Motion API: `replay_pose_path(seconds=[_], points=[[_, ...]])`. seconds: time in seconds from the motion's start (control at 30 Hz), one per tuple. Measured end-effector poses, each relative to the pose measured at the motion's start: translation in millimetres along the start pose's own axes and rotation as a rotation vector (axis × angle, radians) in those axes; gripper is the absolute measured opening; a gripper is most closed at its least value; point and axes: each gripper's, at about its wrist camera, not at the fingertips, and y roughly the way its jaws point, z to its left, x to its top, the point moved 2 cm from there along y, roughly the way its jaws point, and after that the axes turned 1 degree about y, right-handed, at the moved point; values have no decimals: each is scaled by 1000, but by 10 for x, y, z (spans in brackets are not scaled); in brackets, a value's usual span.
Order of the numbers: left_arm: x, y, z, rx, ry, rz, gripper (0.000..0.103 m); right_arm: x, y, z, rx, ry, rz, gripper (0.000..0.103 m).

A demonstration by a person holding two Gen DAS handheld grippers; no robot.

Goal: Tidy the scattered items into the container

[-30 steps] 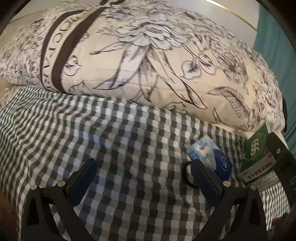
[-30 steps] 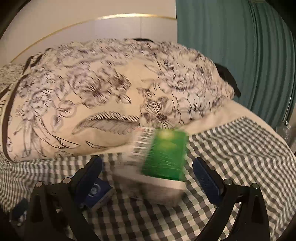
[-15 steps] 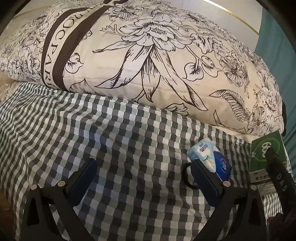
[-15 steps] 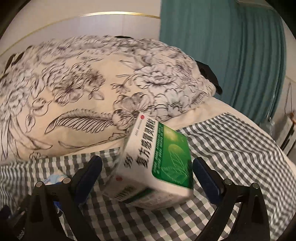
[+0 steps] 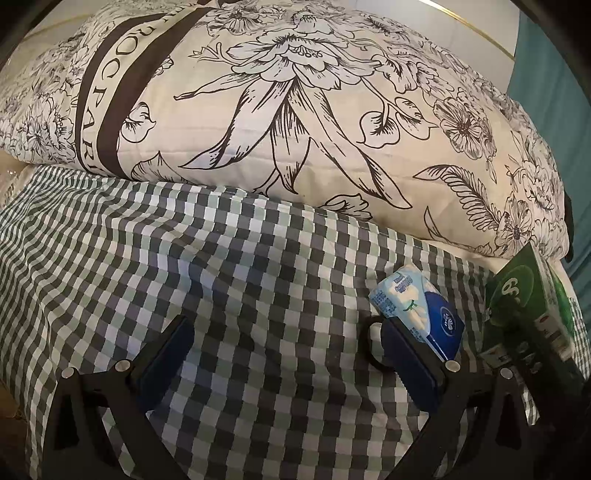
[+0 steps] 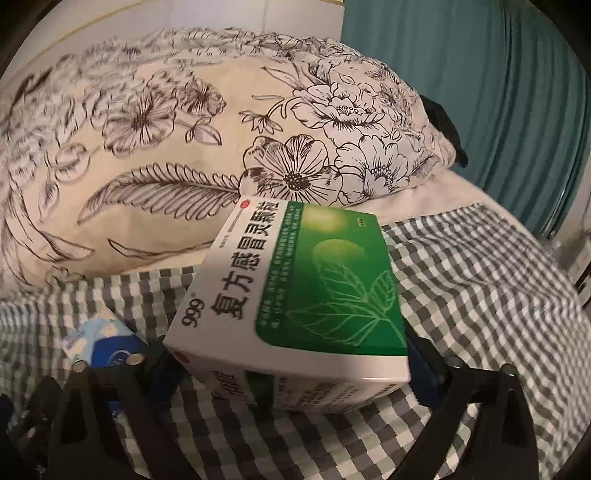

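Right wrist: green-and-white cardboard medicine box (image 6: 314, 295) clamped in just-closed right claw (image 6: 288, 369); left claw (image 5: 288, 354) released; grey-checked fabric bedspread (image 6: 480, 295), cream floral pillow (image 6: 166, 147), teal pleated curtain (image 6: 498, 92).

A bed covered in a green-and-grey checked sheet (image 5: 229, 280) fills the near view. At its far end lies 1 large cream pillow (image 6: 177, 155) with dark floral print. Behind stands a pale wall (image 6: 207, 18), with a teal curtain (image 6: 480, 92) at the right.

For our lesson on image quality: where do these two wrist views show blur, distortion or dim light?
Left wrist view: fisheye bends the checked cloth; dark corners; sharp pillow. Right wrist view: pillow's left side smeared, medicine box crisp, dim near the right gripper.
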Motion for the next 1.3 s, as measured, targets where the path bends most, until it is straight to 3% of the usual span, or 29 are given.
replay_pose_path(seconds=[0.23, 0.37, 0.5, 0.7, 0.83, 0.93, 1.13, 1.17, 1.2, 1.3], points=[[117, 73, -193, 6, 7, -2, 103, -51, -223, -29, 122, -58, -88, 79], [113, 47, -298, 11, 33, -7, 103, -49, -454, -201, 143, -44, -149, 79], [112, -6, -445, -6, 63, -26, 103, -2, -407, -363, 174, -12, -116, 79], [213, 34, -666, -56, 46, 17, 103, 61, -445, -604, 203, 30, -128, 79], [183, 123, -784, 39, 46, 43, 103, 55, -339, -747, 227, 75, -105, 79], [217, 184, -961, 33, 56, 46, 103, 56, -319, -806, 240, 103, -103, 79], [208, 259, -1267, 69, 177, -17, 103, 39, -296, -737, 237, 78, -98, 79], [184, 276, -1287, 56, 193, -26, 96, 33, -289, -722, 240, 74, -95, 79], [150, 284, -1288, 43, 207, -31, 82, 27, -279, -714, 243, 72, -91, 79], [157, 338, -1283, 8, 198, -24, 75, 15, -250, -721, 244, 79, -83, 79]])
